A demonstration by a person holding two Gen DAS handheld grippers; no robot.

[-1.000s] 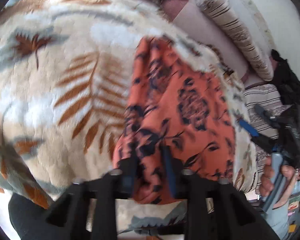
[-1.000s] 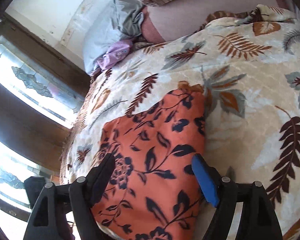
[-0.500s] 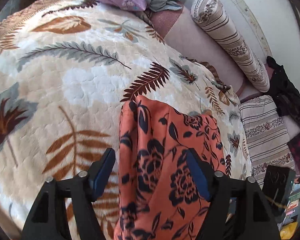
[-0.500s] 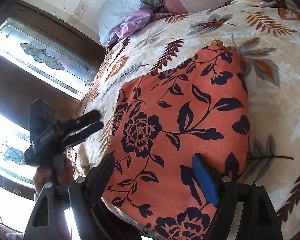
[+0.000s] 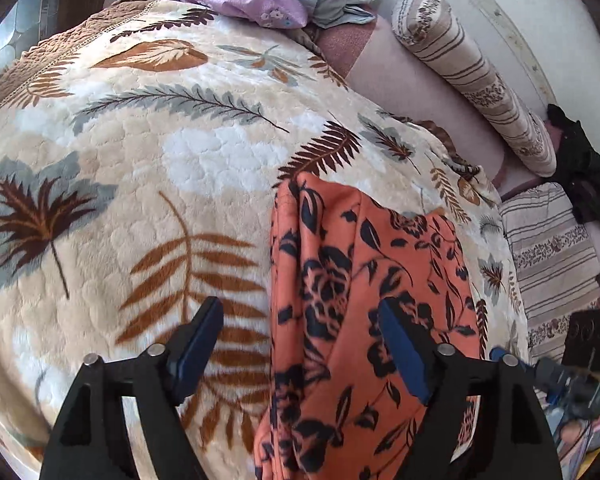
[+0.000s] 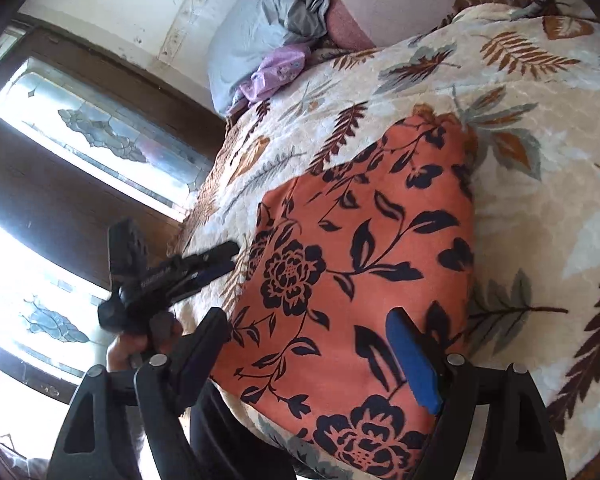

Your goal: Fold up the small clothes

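Blanket [image 5: 148, 184]: cream plush with brown and grey leaf print, covering the bed; it fills the field ahead of and beneath both grippers.

Bolster [image 5: 476, 76]: long striped roll, far ahead and to the right of the left gripper, lying against the wall.

Bedding heap: pale grey-blue sheet [image 6: 256, 28] with a lilac flowered cloth [image 5: 252, 2] touching it, at the far end of the blanket, well ahead of both grippers.

Striped cushion [image 5: 552, 248]: right of the left gripper, beyond the blanket's edge, with a dark garment [image 5: 584, 168] past it.

Orange garment [image 6: 364, 264]: floral print in black, folded into a rough rectangle and lying flat on the blanket. In the left wrist view it runs from ahead of the gripper down between the fingers, nearer the right one; in the right wrist view it lies directly ahead, its near edge under the finger span.

Left gripper [image 5: 302, 356]: fingers spread wide, holding nothing, poised above garment and blanket. It also shows in the right wrist view, left of the garment.

Right gripper [image 6: 312, 354]: fingers spread wide, holding nothing, above the garment's near edge.
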